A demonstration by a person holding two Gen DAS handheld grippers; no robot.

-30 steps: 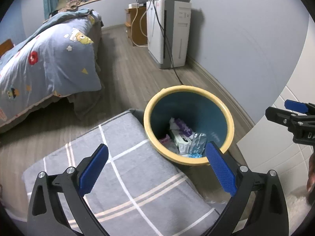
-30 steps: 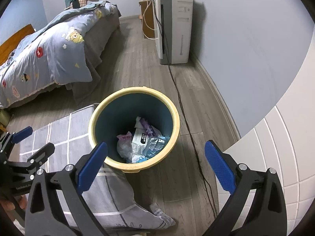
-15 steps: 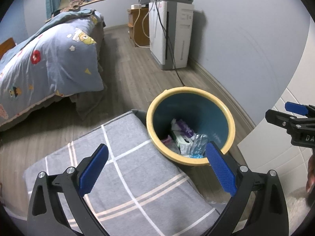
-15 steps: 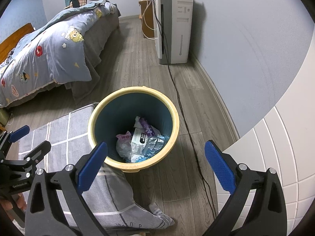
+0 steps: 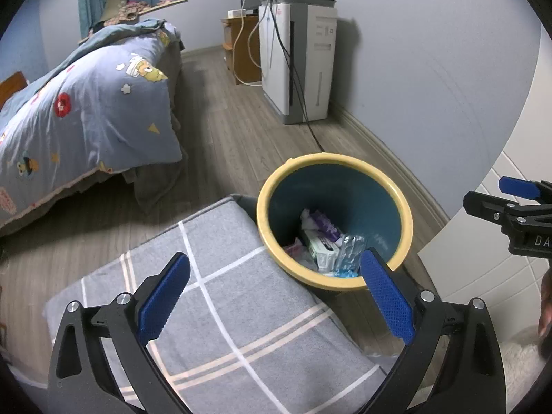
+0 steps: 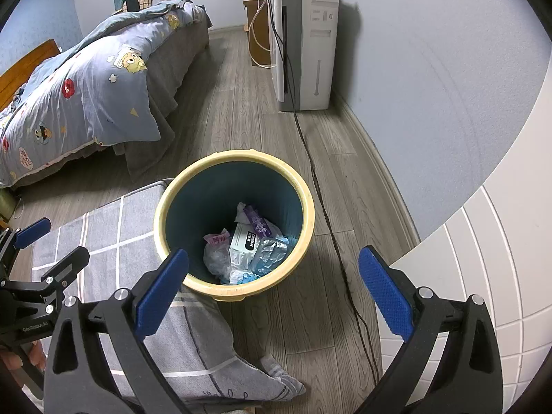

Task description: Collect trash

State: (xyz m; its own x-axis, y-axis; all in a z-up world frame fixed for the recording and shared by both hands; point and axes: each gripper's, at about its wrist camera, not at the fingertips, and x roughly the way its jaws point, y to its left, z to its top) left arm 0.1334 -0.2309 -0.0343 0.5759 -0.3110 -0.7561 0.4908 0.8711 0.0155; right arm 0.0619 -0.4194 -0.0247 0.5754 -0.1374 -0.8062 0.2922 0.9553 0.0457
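Where the grey wood floor runs back between wall and bedding, a bed fills the left side, covered by a blue quilt printed with cartoon figures, its edge hanging toward the floor. Against the far wall stands a tall white appliance, a dark cable trailing from it along the floor past the bin on its right. Nearer, a grey cushion with pale check lines lies on the floor, its corner touching the bin's left side. Bin: round, yellow rim, dark teal inside, upright on the floor between cushion and cable. Trash sits at the bottom of it: crumpled clear plastic, a white packet with dark print, a purple wrapper, a pink scrap, something pale blue. White tiled surface curves in at lower right. Left gripper: blue pads spread wide apart, nothing between them, poised over the cushion with the bin's near rim just beyond the right pad. Right gripper: likewise spread wide and empty, above the bin's near edge and bare floor. Each gripper shows at the margin of the other's view; a bit of hand grips the left one's handle.
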